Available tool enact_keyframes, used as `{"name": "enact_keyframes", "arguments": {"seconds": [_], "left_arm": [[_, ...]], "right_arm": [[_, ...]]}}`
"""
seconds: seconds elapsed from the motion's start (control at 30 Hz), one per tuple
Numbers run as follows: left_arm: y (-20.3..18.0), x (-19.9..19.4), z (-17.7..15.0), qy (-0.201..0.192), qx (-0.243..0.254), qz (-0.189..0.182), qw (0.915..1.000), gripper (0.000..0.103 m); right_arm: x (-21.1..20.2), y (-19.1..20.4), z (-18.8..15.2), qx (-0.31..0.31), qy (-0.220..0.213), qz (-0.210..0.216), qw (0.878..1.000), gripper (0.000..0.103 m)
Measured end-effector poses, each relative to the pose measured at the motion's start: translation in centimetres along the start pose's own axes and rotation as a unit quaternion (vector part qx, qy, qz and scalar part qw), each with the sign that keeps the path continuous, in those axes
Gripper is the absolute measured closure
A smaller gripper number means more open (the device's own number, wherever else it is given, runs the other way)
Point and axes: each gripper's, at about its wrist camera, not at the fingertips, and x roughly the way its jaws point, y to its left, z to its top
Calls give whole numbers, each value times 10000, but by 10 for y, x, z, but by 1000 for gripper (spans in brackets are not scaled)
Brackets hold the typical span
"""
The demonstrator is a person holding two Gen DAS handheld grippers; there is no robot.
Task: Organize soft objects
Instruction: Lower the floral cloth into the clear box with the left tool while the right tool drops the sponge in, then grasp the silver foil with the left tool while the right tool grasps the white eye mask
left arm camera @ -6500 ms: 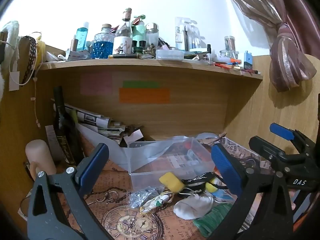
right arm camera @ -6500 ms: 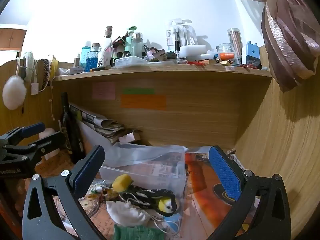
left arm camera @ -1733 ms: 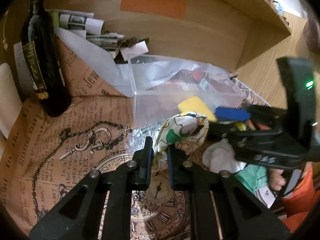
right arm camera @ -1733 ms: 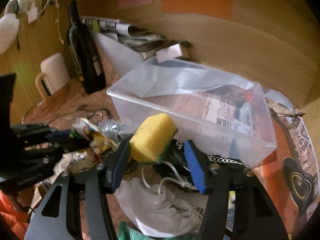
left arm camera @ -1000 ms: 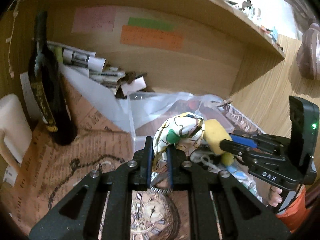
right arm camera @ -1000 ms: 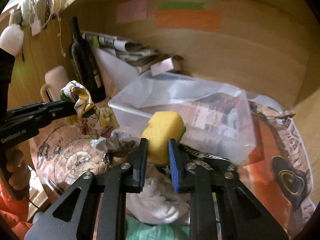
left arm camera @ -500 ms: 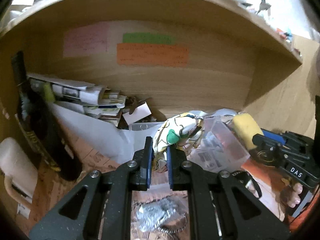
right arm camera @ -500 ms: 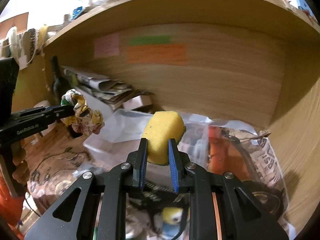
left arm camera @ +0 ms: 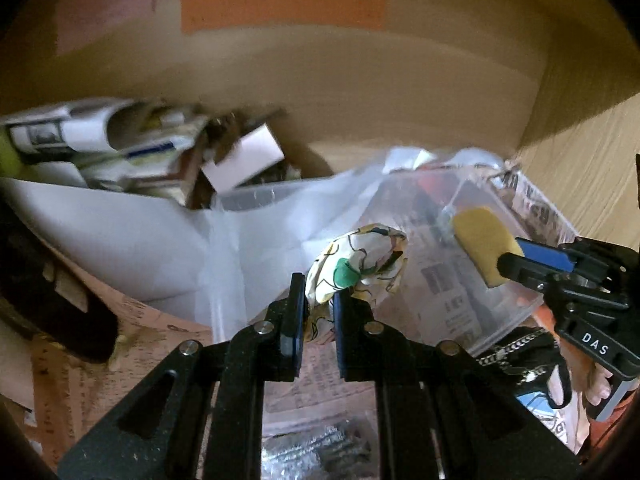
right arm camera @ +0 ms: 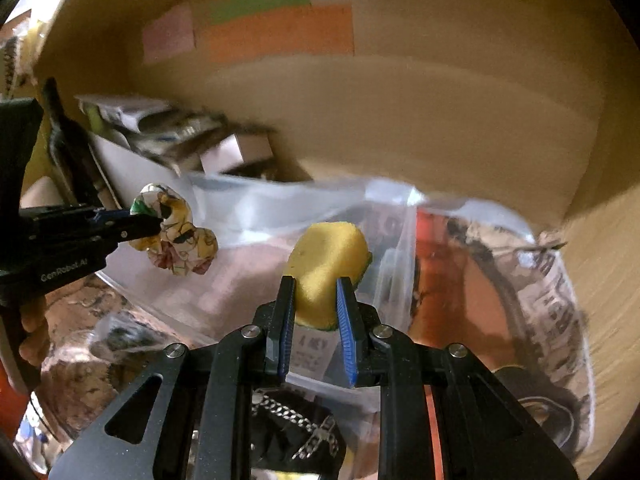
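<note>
My left gripper [left arm camera: 319, 294] is shut on a floral patterned cloth [left arm camera: 360, 258] and holds it above the clear plastic box [left arm camera: 500, 320]. The cloth also shows in the right wrist view [right arm camera: 176, 240], held by the left gripper [right arm camera: 154, 222] over the box's left part. My right gripper [right arm camera: 315, 292] is shut on a yellow sponge [right arm camera: 326, 264] and holds it over the box [right arm camera: 248, 208]. In the left wrist view the sponge [left arm camera: 480, 236] and right gripper [left arm camera: 516, 258] are at the right, above the box.
Rolled newspapers and papers [left arm camera: 100, 136] lie behind the box against the wooden back wall. A dark bottle [right arm camera: 70, 148] stands at the left. A black chained item [right arm camera: 296, 432] and a crinkly silver bag [left arm camera: 316, 452] lie in front of the box. Coloured sticky notes [right arm camera: 280, 32] are on the wall.
Both grippers have moved forward and down over the clear box, still holding the cloth and the sponge. The view is blurred by motion.
</note>
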Motion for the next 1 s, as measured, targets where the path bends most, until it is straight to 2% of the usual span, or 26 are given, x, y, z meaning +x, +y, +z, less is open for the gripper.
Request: {"name": "enact_keyframes", "arguments": {"seconds": [0.13, 0.3, 0.47, 0.53, 0.6, 0.67, 0.7, 0.83, 0.87, 1.0], "left_arm": [[-1, 16, -2, 265, 36, -56, 9996, 91], [-3, 22, -2, 372, 98, -40, 9993, 89], [-3, 13, -2, 250, 91, -64, 9996, 62], [-4, 2, -2, 173, 134, -45, 9997, 59], [-5, -11, -3, 14, 186, -23, 9998, 51], [-6, -24, -3, -169, 191, 8, 9997, 36], [-6, -30, -3, -194, 179, -6, 9997, 34], [-4, -59, -9, -447, 187, -32, 9988, 11], [-4, -65, -11, -513, 188, -30, 9985, 7], [-2, -84, -26, -690, 227, 99, 9973, 4]], "right_arm": [[16, -1, -2, 1, 315, 31, 9995, 84], [22, 2, -3, -57, 452, 118, 9989, 81], [19, 5, -3, -137, 449, 97, 9988, 79], [13, 5, -2, -127, 356, 82, 9993, 69], [5, 6, 0, -132, 204, 15, 9997, 58], [-4, 8, 2, -158, 36, -24, 9999, 48], [-12, 9, 2, -172, -71, -50, 9998, 42], [-38, 14, 1, -223, -429, -137, 9987, 20], [-46, 16, -1, -246, -541, -143, 9981, 19], [-65, 26, -9, -360, -709, -113, 9968, 17]]}}
